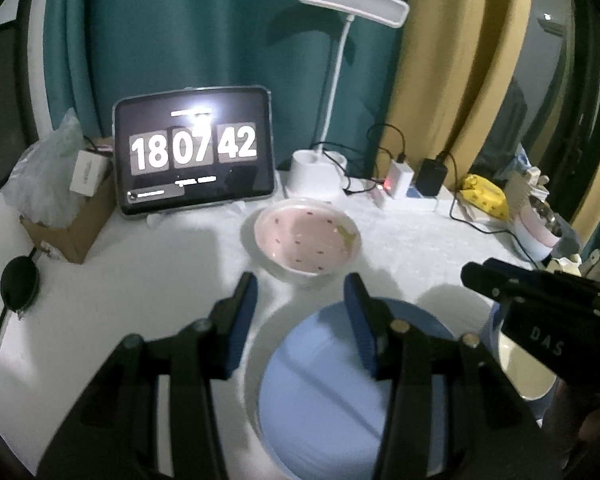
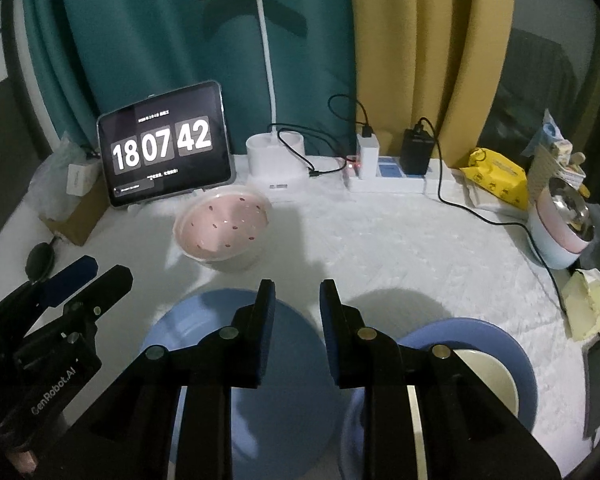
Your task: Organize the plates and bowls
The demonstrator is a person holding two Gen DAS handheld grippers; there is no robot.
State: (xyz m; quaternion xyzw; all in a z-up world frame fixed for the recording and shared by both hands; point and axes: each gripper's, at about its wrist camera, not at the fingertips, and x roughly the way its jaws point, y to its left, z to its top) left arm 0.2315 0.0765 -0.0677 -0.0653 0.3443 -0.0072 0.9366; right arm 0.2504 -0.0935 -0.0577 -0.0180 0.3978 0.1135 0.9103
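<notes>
Table (image 2: pixel 380 232) under white cloth, dim light. Pink bowl (image 2: pixel 224 226) toward the back, in front of tablet (image 2: pixel 166 148) reading 18 07 42; upright, speckled inside, touching nothing else. Blue plate (image 2: pixel 296 380) near the front edge, flat on the cloth, partly hidden by both tools. Blue bowl (image 2: pixel 512 352) just right of the plate, cream inside, upright; rims near each other, contact not discernible.

Left gripper (image 1: pixel 300 292) above the plate's far-left rim, pointing down and forward toward the pink bowl. Jaws apart, nothing between the pads; only cloth and plate edge visible through the gap. Same tool seen from the right wrist at lower left (image 2: pixel 80 280), clear of the crockery.

Right gripper (image 2: pixel 298 292) above the seam between plate and blue bowl, tips over bare cloth. Jaws parted by a narrow gap, nothing clamped. Same tool seen from the left wrist at right edge (image 1: pixel 484 276), over the blue bowl.

Along the back: lamp (image 2: pixel 274 168) on a white base, power strip (image 2: pixel 384 178) with chargers and black cables. Cardboard box (image 2: pixel 80 216) at left. Yellow packet (image 2: pixel 496 180) and a pink and white container (image 2: pixel 556 232) at right, well apart from the crockery.
</notes>
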